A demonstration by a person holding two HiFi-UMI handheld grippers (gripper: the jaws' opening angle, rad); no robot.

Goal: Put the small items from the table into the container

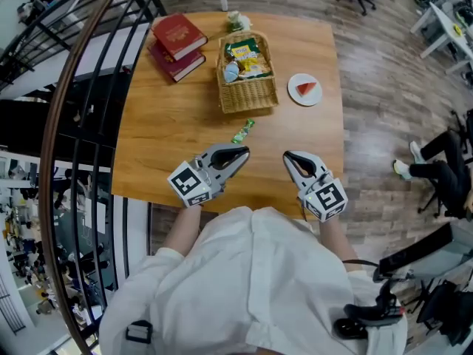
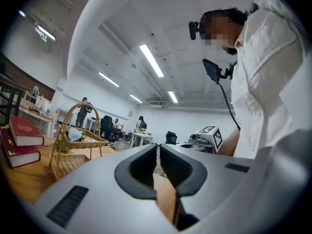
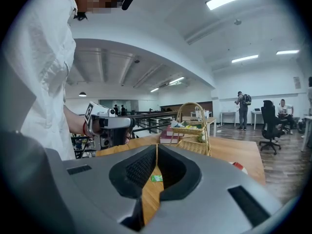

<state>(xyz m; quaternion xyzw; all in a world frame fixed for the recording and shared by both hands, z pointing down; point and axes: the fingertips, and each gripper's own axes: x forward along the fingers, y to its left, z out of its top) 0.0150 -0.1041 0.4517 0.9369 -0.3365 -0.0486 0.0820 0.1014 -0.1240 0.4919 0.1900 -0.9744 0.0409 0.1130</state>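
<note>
Head view: the left gripper (image 1: 244, 153) and right gripper (image 1: 287, 156) were held closed on nothing at the near edge of the table (image 1: 162, 139), seemingly readied for the green wrapper (image 1: 242, 131) lying just short of the basket (image 1: 247, 99)

Wicker basket (image 1: 249, 97): upright on the far half of the table (image 1: 162, 146), open-topped. It holds several snack packets (image 1: 246, 56), apparently yellow, green and pale blue. One small green wrapped item (image 1: 242, 131) lies flat on the wood just in front of the basket, not touching it.
</note>
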